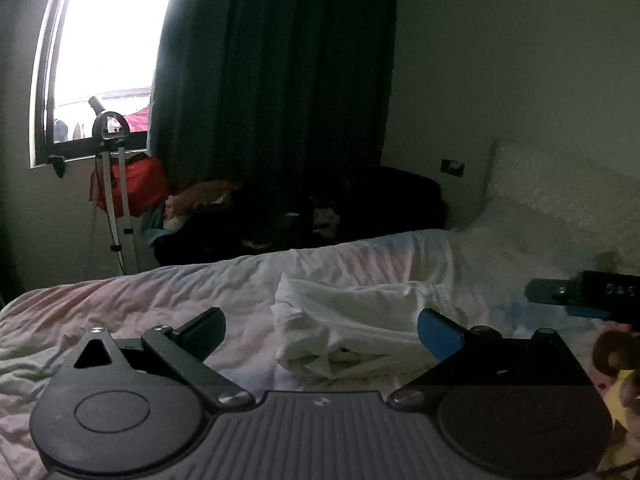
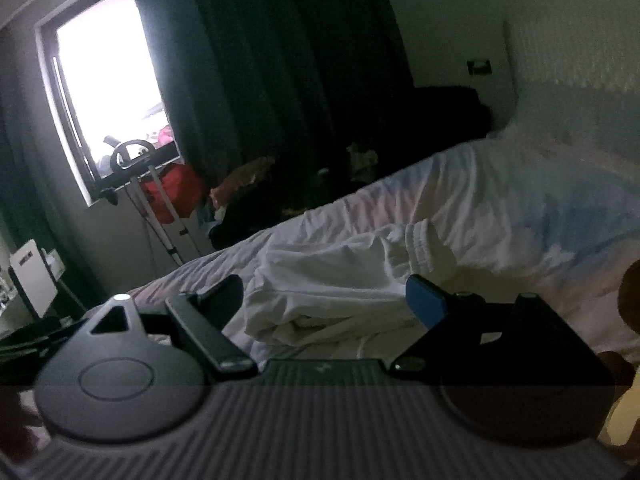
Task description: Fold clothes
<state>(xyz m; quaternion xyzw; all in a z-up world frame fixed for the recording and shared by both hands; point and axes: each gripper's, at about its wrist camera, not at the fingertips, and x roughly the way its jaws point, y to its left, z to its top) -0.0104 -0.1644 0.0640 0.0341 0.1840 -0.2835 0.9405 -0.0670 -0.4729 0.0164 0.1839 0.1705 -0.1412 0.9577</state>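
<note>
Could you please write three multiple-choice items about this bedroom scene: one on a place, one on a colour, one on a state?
1. Where does the white folded cotton garment lie?
A. on the wrinkled pale bed sheet
B. on the window sill
C. on the floor

2. What colour is the bag below the window?
A. green
B. red
C. yellow

3. How does the left gripper stand?
A. shut on the garment
B. shut on nothing
C. open

Answers:
1 A: the sheet shows around the garment.
2 B: it is bright red behind the white tripod.
3 C: its fingers stand wide apart, like the right gripper, holding nothing.
</note>
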